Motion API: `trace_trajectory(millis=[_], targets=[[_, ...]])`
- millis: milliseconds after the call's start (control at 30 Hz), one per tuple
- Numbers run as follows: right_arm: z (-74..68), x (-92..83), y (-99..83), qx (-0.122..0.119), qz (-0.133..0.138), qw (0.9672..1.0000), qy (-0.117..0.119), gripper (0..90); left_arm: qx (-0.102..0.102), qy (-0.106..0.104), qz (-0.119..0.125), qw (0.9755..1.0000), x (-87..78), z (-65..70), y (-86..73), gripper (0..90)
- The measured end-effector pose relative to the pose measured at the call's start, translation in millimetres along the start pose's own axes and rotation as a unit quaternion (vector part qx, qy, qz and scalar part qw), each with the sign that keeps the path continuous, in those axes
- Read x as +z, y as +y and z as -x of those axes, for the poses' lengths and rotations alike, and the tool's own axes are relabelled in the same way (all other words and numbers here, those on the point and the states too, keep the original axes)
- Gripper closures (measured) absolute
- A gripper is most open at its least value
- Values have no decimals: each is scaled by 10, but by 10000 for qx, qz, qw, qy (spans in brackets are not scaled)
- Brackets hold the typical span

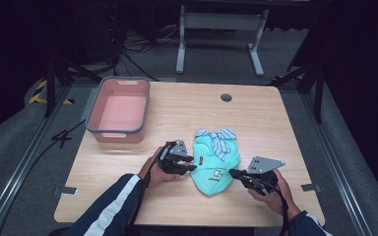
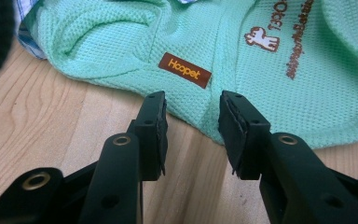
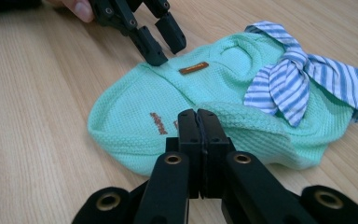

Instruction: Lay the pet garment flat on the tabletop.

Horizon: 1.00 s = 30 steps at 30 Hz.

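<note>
Basin (image 1: 120,109) sits apart from garment (image 1: 215,160) between both grippers.

Light wooden table (image 1: 275,123) with a round grommet hole (image 1: 226,97) near its far edge, grey carpeted floor (image 1: 24,147) around the table, white metal frame legs (image 1: 216,29) beyond it, black cables (image 1: 138,49) on the floor left of those legs, dark surroundings

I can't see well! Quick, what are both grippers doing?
Left gripper: open, jaws at the mint-green knit pet shirt's edge.
Right gripper: jaws shut, at the shirt's edge; grip uncertain.
</note>
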State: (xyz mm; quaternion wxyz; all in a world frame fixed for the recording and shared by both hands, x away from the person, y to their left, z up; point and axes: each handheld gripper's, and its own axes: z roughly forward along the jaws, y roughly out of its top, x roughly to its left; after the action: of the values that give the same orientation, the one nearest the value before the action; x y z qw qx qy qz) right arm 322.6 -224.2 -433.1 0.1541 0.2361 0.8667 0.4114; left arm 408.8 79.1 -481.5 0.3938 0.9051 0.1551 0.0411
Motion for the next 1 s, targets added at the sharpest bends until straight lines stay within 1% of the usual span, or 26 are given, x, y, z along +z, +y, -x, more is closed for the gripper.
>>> trace_trajectory(millis=[200,367,433,533,600,733,767,800,867,933,967,1000], targets=[[-19,-73,-75,59,-38,10000,-32,900,-5,-1,3,10000,0,0,0,620],[-41,-127,-173,95,-189,9998,-60,900,-3,1,1,10000,0,1,0,620],[-47,-174,-235,176,-246,9995,-35,900,-4,1,2,10000,0,1,0,620],[-50,-234,-283,248,-276,9993,-72,899,-5,1,1,10000,0,1,0,620],[-60,-289,-289,294,-230,9992,-131,896,-13,-5,-5,10000,-1,0,0,620],[-27,-368,-241,299,8,9990,-340,890,-10,-4,-6,10000,-1,0,0,620],[-9,-362,-239,312,29,9986,-424,891,-8,-4,-1,10000,0,0,0,620],[15,-342,-243,334,24,9984,-456,892,-11,0,-4,10000,0,1,0,620],[67,-278,-271,336,-82,9982,-497,894,-4,1,2,10000,0,0,0,620],[120,-201,-318,426,-221,9977,-471,895,-7,-4,0,10000,0,-1,0,620],[142,-165,-340,398,-307,9973,-533,896,-9,-5,-1,10000,0,0,0,620],[156,-143,-357,423,-366,9969,-553,896,-8,-3,0,10000,0,0,0,620]])
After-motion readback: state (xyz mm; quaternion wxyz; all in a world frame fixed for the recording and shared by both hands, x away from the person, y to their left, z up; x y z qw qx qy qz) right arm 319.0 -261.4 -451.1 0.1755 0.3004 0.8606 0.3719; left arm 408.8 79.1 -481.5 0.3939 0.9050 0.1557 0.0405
